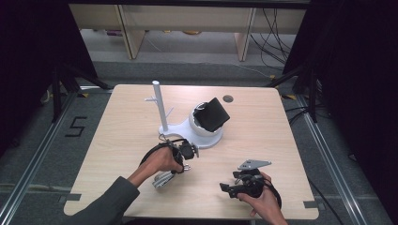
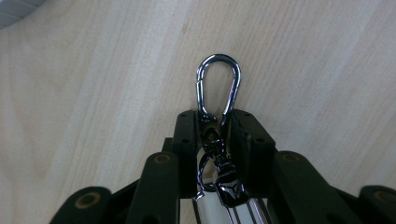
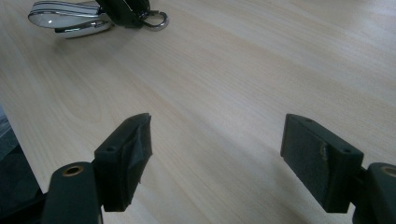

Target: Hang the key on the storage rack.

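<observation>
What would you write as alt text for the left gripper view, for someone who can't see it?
A black gripper pinches a shiny metal key clip between its two jaws, the clip's oval loop sticking out past the tips over a pale wooden table. Below the clip, a swivel link leads down between the jaws to a silvery object cut off by the bottom edge.

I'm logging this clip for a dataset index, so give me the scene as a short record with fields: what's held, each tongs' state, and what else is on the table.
held item: chrome key fob with snap hook, lying on the table
left tongs: shut on the snap hook's swivel end
right tongs: open, nothing between the jaws, over bare table
surface: light wooden table
other items: white stand with upright post; dark box resting tilted in its white bowl
</observation>
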Available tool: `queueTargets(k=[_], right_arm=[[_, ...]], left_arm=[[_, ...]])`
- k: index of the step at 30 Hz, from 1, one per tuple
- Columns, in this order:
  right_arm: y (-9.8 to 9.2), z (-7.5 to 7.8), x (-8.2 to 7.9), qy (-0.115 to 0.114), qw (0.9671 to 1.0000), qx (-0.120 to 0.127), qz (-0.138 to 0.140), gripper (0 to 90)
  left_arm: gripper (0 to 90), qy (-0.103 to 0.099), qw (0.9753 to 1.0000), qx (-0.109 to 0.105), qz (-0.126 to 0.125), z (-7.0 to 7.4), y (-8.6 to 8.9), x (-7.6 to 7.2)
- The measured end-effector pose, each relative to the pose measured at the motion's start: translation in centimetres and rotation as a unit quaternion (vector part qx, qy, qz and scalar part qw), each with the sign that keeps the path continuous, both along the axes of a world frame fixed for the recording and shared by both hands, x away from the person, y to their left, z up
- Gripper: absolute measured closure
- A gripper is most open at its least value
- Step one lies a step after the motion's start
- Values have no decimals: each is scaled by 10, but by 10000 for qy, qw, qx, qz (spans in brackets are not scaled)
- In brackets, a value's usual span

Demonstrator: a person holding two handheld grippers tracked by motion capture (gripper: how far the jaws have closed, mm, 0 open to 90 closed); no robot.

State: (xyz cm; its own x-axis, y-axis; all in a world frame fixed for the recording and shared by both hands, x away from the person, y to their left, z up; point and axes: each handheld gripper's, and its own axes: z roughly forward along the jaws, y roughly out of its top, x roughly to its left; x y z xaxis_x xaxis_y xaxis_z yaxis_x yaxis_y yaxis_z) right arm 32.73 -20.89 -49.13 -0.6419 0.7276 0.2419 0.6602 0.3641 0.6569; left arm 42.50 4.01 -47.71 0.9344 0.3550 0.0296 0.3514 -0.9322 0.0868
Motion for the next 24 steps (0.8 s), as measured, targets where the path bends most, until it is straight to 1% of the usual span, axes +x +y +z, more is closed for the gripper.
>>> queueTargets(k=[1, 2, 3, 5, 9, 10, 11, 14, 17, 19, 22, 24], right_arm=[[0, -1, 0, -49, 10000, 18, 5, 255], [1, 0, -1, -13, 10000, 33, -7, 255], [0, -1, 0, -51, 10000, 18, 16, 255], [1, 0, 0, -3, 10000, 5, 29, 255], [1, -1, 0, -6, 10000, 0, 38, 256], [1, -1, 0, 5, 10000, -2, 45, 255], [1, -1, 0, -20, 10000, -16, 34, 256], [1, -1, 0, 12, 10000, 3, 41, 256], [1, -1, 0, 11, 10000, -1, 48, 257], [1, -1, 0, 7, 10000, 1, 45, 257], [1, -1, 0, 21, 10000, 0, 34, 258], [1, -1, 0, 15, 10000, 4, 33, 258]], left_arm=[[725, 41, 10000, 54, 5, 0, -1, 1], [728, 71, 9999, 76, 2, 0, -2, 2], [731, 92, 9999, 105, 11, 0, -3, 2], [735, 101, 9998, 163, -13, 0, -5, 2], [744, 163, 9995, 248, -102, 0, -7, 4], [745, 165, 9995, 238, -107, 0, -8, 4], [746, 134, 9995, 248, -156, 0, -8, 4], [749, 60, 9994, 265, -221, -1, -9, 2], [750, 62, 9994, 257, -220, -1, -9, 2], [751, 56, 9992, 265, -285, 0, -9, 2], [752, 73, 9993, 201, -308, 0, -8, 2], [752, 74, 9993, 198, -320, 0, -7, 3]])
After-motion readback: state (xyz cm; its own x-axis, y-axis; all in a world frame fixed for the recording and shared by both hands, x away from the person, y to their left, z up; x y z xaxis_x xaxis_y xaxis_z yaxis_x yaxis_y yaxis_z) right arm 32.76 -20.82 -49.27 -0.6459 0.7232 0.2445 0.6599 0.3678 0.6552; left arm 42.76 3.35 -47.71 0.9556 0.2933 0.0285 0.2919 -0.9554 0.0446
